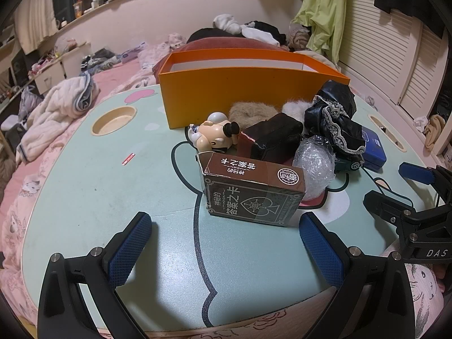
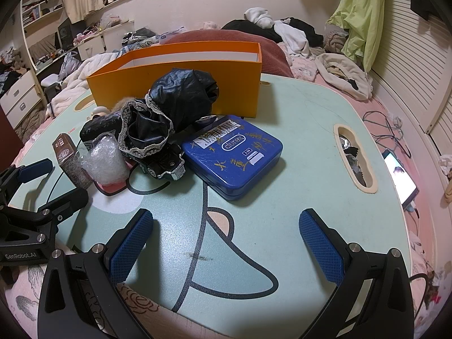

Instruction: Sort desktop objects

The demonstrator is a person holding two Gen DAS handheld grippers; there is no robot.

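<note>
A pile of small objects lies on a mint-green lap table (image 1: 84,192) in front of an open orange box (image 1: 248,90). Nearest my left gripper (image 1: 226,243) stands a brown card box (image 1: 251,192); behind it are a pig figurine (image 1: 212,135), a dark case (image 1: 271,138), a bubble-wrap wad (image 1: 313,166) and black lace-trimmed cloth (image 1: 336,118). In the right wrist view a blue tin (image 2: 234,155) and a toy car (image 2: 166,163) lie ahead of my right gripper (image 2: 226,243). Both grippers are open and hold nothing.
The table (image 2: 296,212) rests on a pink bed strewn with clothes. It has a round cup recess (image 1: 114,120) at the left and a slot (image 2: 354,158) at the right. A lit phone (image 2: 402,180) and cables lie on the bed to the right. Louvred doors (image 2: 409,65) line the right wall.
</note>
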